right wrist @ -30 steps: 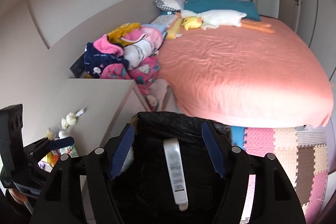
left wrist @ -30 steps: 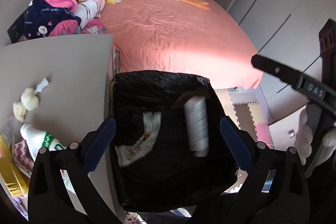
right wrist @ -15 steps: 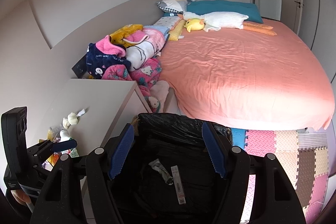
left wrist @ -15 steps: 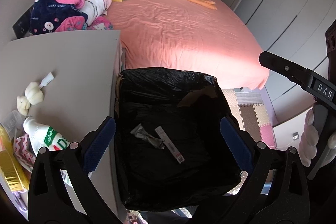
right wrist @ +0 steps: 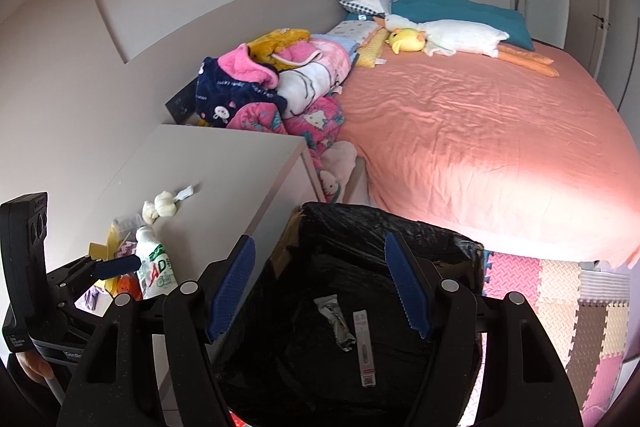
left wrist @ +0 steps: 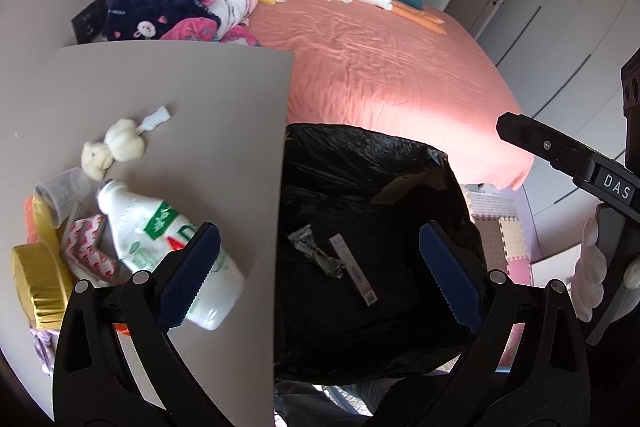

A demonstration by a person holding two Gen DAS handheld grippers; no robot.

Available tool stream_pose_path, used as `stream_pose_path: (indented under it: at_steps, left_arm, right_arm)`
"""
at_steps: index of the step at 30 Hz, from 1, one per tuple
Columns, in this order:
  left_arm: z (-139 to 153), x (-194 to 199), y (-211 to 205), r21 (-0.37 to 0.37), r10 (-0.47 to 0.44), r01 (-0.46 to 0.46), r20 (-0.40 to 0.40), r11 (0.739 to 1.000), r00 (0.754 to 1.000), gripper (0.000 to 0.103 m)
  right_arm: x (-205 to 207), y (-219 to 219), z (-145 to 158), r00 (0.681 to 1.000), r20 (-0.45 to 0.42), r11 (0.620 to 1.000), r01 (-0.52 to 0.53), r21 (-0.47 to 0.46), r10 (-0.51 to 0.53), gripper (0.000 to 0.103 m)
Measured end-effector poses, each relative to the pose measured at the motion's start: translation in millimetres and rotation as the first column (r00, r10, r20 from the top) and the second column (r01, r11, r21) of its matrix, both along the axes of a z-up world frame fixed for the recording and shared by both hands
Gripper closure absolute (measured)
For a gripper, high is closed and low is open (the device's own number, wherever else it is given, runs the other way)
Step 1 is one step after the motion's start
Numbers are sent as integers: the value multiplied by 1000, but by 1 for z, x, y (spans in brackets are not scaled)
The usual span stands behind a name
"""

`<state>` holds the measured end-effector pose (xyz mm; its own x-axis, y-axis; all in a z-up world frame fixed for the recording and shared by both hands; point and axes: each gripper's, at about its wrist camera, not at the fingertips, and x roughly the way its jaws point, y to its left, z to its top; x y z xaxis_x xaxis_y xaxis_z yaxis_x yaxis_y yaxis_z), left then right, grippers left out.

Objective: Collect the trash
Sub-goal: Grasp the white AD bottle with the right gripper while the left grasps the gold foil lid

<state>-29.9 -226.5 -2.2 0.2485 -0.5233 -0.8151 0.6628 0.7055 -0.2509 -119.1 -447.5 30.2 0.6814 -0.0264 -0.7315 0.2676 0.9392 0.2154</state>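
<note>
A bin lined with a black bag point(left wrist: 360, 163) point(right wrist: 400, 227) stands beside the grey bedside table point(left wrist: 160, 87) point(right wrist: 224, 163). In it lie a white strip point(left wrist: 354, 269) point(right wrist: 365, 347) and a crumpled silver wrapper point(left wrist: 316, 255) point(right wrist: 338, 323). On the table lie a white plastic bottle point(left wrist: 160, 247) point(right wrist: 154, 267), a white tissue wad point(left wrist: 114, 149) point(right wrist: 162, 209), a clear cup point(left wrist: 60, 193), a gold wrapper point(left wrist: 36, 283) and other scraps. My left gripper point(left wrist: 316, 275) is open and empty over the table edge and bin. My right gripper point(right wrist: 320, 287) is open and empty above the bin.
A bed with a pink sheet point(left wrist: 380, 67) point(right wrist: 480, 131) lies behind the bin, with heaped clothes point(left wrist: 168, 3) point(right wrist: 272, 87) and plush toys point(right wrist: 440, 35) on it. Foam floor mats point(right wrist: 560, 291) lie to the right. Wardrobe doors point(left wrist: 540, 7) stand at the far right.
The white strip and wrapper dropped from the air to the bottom of the bin. My left gripper has swung left, bringing the table's trash into view. The right gripper rose slightly.
</note>
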Motion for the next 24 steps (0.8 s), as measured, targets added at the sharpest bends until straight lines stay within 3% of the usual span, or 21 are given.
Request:
stream_pose_path:
  at_steps: [12, 24]
  left_arm:
    - [1, 4, 52, 4, 95, -95, 10, 995, 995, 7]
    - [0, 11, 110, 12, 214, -215, 30, 977, 976, 7]
  right_arm:
    - [23, 47, -4, 992, -16, 992, -123, 3, 123, 35]
    - [51, 103, -15, 962, -46, 963, -270, 16, 271, 35]
